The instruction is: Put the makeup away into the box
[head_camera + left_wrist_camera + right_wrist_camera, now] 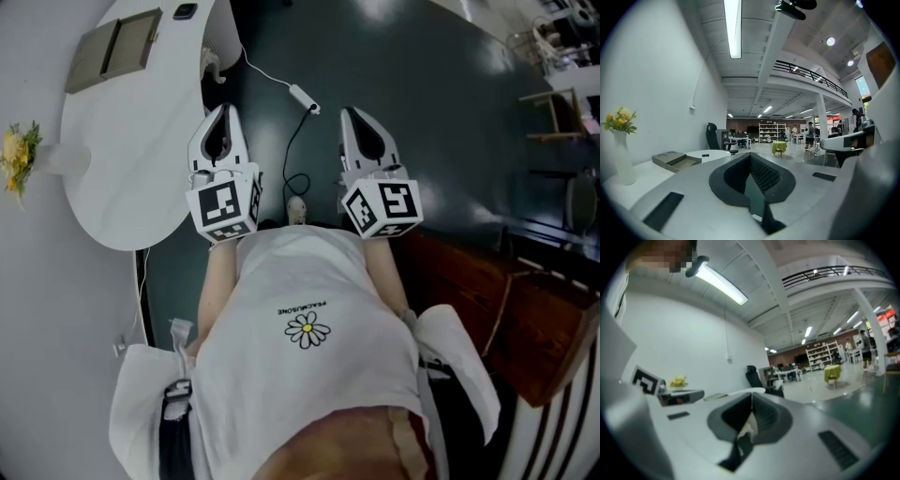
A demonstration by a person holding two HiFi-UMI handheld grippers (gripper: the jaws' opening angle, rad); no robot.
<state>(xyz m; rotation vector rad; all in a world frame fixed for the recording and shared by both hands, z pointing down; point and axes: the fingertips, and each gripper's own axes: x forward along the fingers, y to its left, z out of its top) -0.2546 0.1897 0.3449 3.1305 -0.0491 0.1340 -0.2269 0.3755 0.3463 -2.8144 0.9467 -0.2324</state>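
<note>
The dark green glossy floor (450, 112) fills most of the head view. On its left side stands a large white table with a rounded edge (141, 178). A person in a white T-shirt with a printed daisy (300, 375) is seen from above, and at the right is a piece of brown wooden furniture (506, 300).

The person holds both tools level in front of the body, over the floor, just beside the table edge. The left white two-jaw gripper with a marker cube (223, 111) has its jaws pressed together at the tips and nothing is between them; only green floor shows through the gap behind the tips. The right white two-jaw gripper with a marker cube (352, 112) also has its jaws clenched together. In its own view a pale patch shows in the slit under the tips, and I cannot tell what it is.

The flat grey box lying open in two halves (117, 49) sits on the far part of the table, well apart from both grippers. A white vase with yellow flowers (66, 157) stands near the table's left side. A thin white cable with a small adapter (305, 96) lies on the floor between the grippers. A small dark flat object (185, 11) lies near the box; I cannot tell if it is makeup.
</note>
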